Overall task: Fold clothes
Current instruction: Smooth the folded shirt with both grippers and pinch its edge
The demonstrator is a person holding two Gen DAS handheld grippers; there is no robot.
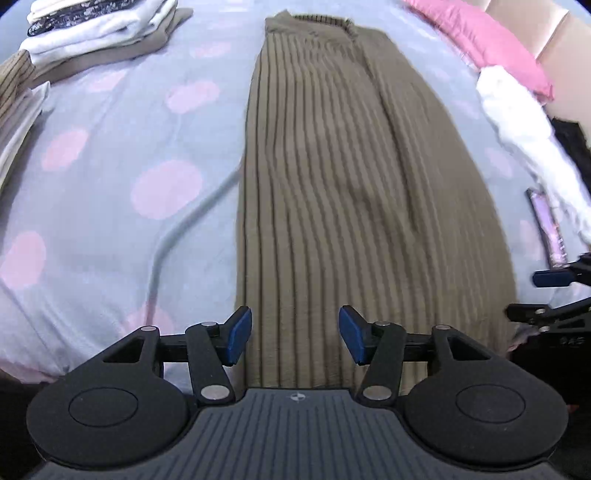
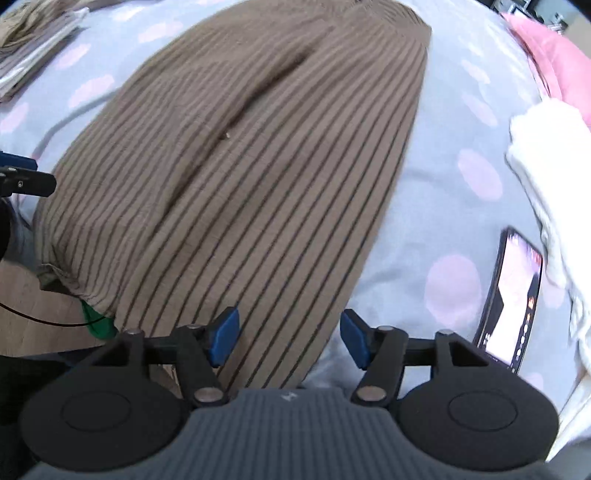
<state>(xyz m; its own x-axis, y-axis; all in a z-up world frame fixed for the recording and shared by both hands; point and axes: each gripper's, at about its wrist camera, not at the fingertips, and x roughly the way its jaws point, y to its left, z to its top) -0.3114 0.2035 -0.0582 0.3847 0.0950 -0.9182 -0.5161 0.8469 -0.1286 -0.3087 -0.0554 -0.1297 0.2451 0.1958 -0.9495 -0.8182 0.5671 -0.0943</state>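
At the far left of the bed, a stack of folded clothes (image 1: 99, 33) is cut off by the picture's edge, and the striped pieces nearer along that side are too cropped to identify. The polka-dot bedsheet (image 1: 110, 155) is grey with pink spots and creased near the garment. The left gripper (image 1: 295, 336) stands with its blue pads wide apart and nothing between them, poised over the near end of the brown striped garment (image 1: 325, 184), which lies flat and long down the middle of the bed, folded lengthwise; its near hem is hidden behind the gripper bodies. The right gripper (image 2: 290, 339) is likewise spread wide and empty, over the garment's near right edge. Further right lie a phone (image 2: 513, 295) with a lit screen, a blurred white cloth (image 2: 546, 177) and a pink pillow (image 1: 480, 40), partly cropped.
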